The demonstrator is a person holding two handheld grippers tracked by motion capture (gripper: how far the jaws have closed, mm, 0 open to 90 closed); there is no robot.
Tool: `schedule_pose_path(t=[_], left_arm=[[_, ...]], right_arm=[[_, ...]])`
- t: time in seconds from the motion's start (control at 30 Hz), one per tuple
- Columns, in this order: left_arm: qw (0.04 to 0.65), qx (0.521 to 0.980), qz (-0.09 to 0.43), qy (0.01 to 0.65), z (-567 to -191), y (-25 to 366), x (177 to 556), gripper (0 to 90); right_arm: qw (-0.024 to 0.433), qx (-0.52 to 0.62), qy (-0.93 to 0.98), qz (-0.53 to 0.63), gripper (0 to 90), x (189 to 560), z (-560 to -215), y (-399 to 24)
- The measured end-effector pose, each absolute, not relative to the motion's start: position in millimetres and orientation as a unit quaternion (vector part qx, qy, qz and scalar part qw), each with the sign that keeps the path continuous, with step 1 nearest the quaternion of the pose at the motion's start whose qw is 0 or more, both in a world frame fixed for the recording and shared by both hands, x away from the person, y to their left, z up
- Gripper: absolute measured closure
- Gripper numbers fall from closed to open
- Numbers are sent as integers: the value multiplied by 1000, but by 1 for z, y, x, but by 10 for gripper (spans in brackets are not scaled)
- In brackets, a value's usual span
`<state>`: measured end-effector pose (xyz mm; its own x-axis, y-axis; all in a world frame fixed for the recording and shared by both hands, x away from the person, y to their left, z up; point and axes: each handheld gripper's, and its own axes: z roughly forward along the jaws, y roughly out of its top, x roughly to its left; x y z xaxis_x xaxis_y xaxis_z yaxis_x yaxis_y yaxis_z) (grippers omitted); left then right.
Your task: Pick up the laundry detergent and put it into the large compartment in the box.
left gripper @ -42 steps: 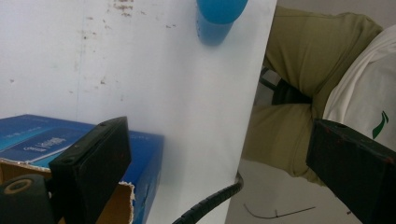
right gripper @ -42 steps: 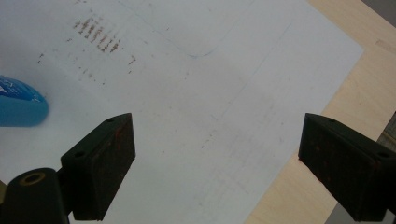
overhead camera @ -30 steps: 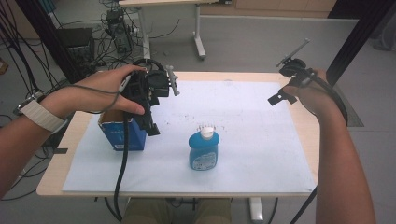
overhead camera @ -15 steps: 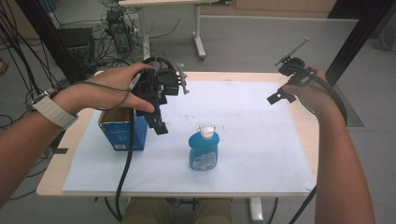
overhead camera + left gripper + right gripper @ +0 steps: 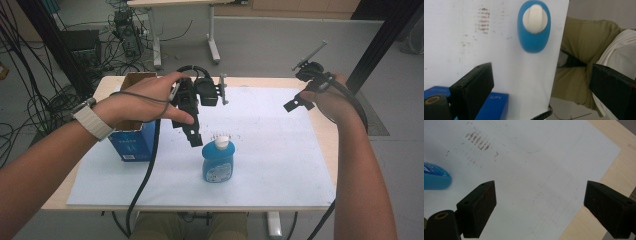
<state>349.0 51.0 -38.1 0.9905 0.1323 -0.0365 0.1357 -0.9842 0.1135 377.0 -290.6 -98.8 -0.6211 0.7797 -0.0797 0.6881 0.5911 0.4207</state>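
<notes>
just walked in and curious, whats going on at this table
A person holds a gripper in each hand over a paper-covered table. The left gripper, jaws wide open, hovers just above and beside a blue bottle with a white cap, apparently lining up to grasp it. An open blue box stands to the bottle's left. The right gripper, also open, hangs over the table's far right, holding nothing.

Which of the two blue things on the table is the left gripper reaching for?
The blue bottle with the white cap: the left gripper hangs open just beside its cap. The open-topped blue box sits farther left, under the wrist.
</notes>
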Motion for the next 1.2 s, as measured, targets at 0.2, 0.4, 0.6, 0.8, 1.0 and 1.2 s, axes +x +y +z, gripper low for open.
schedule_pose_path(t=[0.2,0.4,0.6,0.8,1.0,1.2], left_arm=[[53,996,-20,65,-49,31,353,65],[55,996,-23,62,-57,20,357,65],[50,997,-27,59,-65,10,359,65],[44,997,-26,59,-70,4,359,66],[44,997,-23,58,-73,2,358,65],[40,997,-22,57,-76,0,358,66]], right_arm=[[128,416,882,180,108,377,-100,-293],[127,416,882,180,108,377,-101,-295],[128,419,881,181,108,377,-101,-298],[128,418,881,183,108,378,-101,-299],[127,418,881,184,108,377,-101,-298],[127,417,881,183,108,378,-101,-298]])
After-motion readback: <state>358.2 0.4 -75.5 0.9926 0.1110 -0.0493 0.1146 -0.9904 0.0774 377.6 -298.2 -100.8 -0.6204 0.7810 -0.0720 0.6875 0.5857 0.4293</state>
